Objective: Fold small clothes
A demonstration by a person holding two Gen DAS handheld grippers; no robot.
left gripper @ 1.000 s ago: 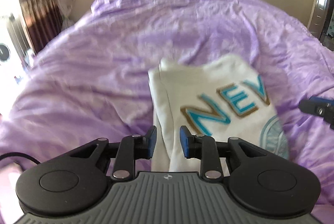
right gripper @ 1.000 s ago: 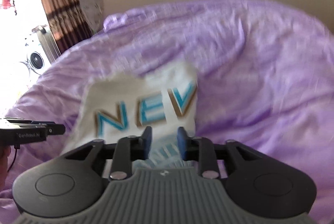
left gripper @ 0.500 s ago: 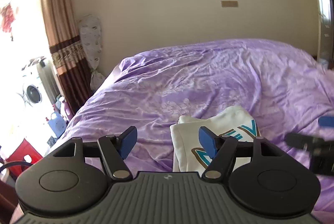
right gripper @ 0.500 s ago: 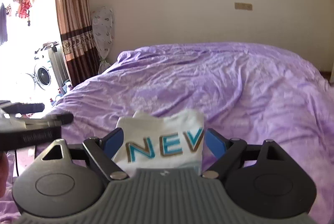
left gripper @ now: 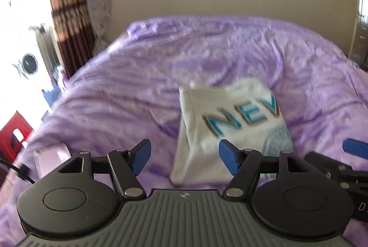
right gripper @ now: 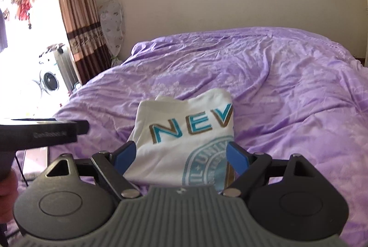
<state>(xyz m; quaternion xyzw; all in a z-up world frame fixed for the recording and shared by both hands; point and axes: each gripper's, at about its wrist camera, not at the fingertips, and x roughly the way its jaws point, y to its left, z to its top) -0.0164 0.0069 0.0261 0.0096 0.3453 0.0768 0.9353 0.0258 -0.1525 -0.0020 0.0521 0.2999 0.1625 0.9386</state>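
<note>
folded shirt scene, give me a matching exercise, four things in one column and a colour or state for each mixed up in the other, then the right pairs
Things:
1. folded shirt
2. bedspread
3. left hand-held gripper
4. curtain

Colour or state:
A. brown with a dark patterned band
B. open, nothing between its blue pads
C. white with teal lettering, lying flat on the bed
D. purple and wrinkled

Right pairs: 1-C, 2-D, 3-B, 4-A
</note>
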